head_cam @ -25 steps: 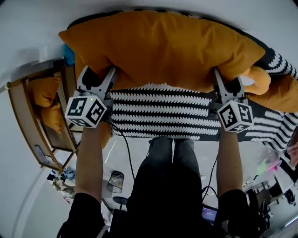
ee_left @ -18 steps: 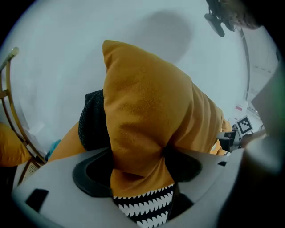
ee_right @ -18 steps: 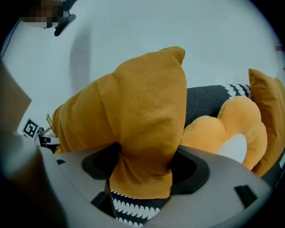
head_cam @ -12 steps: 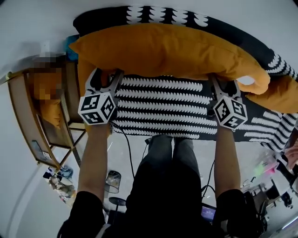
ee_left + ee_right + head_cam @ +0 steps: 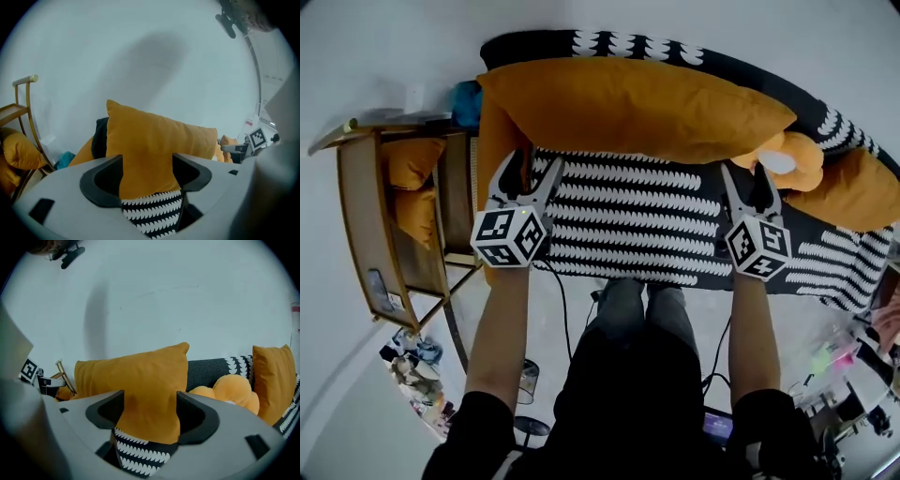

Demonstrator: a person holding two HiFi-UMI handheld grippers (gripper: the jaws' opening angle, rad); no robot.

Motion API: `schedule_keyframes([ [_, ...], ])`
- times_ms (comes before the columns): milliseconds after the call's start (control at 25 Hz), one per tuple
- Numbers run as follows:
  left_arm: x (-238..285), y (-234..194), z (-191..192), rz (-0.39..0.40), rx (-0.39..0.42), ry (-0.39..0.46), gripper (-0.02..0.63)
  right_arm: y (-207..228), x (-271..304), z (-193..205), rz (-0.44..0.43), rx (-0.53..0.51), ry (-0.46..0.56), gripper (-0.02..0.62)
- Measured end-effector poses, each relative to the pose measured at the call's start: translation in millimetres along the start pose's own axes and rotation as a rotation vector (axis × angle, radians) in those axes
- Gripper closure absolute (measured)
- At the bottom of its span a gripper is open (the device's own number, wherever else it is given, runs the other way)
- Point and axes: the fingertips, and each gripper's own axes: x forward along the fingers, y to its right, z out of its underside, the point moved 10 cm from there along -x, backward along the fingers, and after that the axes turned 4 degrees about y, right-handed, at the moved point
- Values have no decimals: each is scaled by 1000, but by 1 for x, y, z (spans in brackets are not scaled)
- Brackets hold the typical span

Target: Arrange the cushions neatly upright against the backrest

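Both forearms out straight and side by side over the front of the seat [image 5: 628, 225], marker cubes up, tips angled down toward the sofa.
Left gripper [image 5: 532, 169]: jaws wide, nothing between the pads, just short of the big cushion [image 5: 637, 108] and not touching it.
Right gripper [image 5: 747, 178]: jaws wide too, just been opening, nothing between them, also apart from the big cushion.
Big cushion standing on its long edge on the seat, leaning on the backrest [image 5: 609, 44], covering the sofa's left and middle. Seen framed between both pairs of jaws in the 2 gripper views, but farther off.
Round plush [image 5: 787, 159] on the seat just right of the big cushion, touching its corner.
1 more orange cushion [image 5: 853, 192] upright at the right end.
More orange at the sofa's left end, half hidden behind the left gripper; can't tell what.
Wooden rack [image 5: 361, 216] left of the sofa, 2 small orange cushions [image 5: 411, 159] on its shelves.
Cable [image 5: 558, 300] hanging down from the left gripper beside the legs.
Nothing between the jaws and the big cushion.
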Motion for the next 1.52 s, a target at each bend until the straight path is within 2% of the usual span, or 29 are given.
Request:
schedule_keyframes([
  [200, -33, 27, -11, 10, 4, 13, 277, -8, -31, -17, -36, -16, 33, 250],
  [480, -88, 67, -29, 31, 38, 49, 296, -24, -82, -38, -149, -6, 106, 256],
  [560, -101, 82, -27, 33, 40, 69, 315, -24, -104, -39, -162, 0, 146, 278],
  [680, -117, 112, -19, 41, 48, 100, 367, -13, -147, -36, -166, 24, 218, 344],
  [880, -149, 166, -8, 56, 79, 140, 390, 12, -230, -37, -175, 5, 305, 367],
  [1040, -180, 208, -7, 64, 59, 180, 394, 39, -280, -33, -143, -9, 327, 400],
  [1200, -218, 242, -7, 79, 71, 217, 400, 54, -325, -28, -145, -10, 343, 414],
  [1400, -259, 275, -15, 99, 135, 278, 438, 58, -370, -34, -170, -21, 396, 451],
  [1520, -277, 295, -21, 113, 185, 327, 468, 58, -389, -42, -177, -21, 444, 510],
])
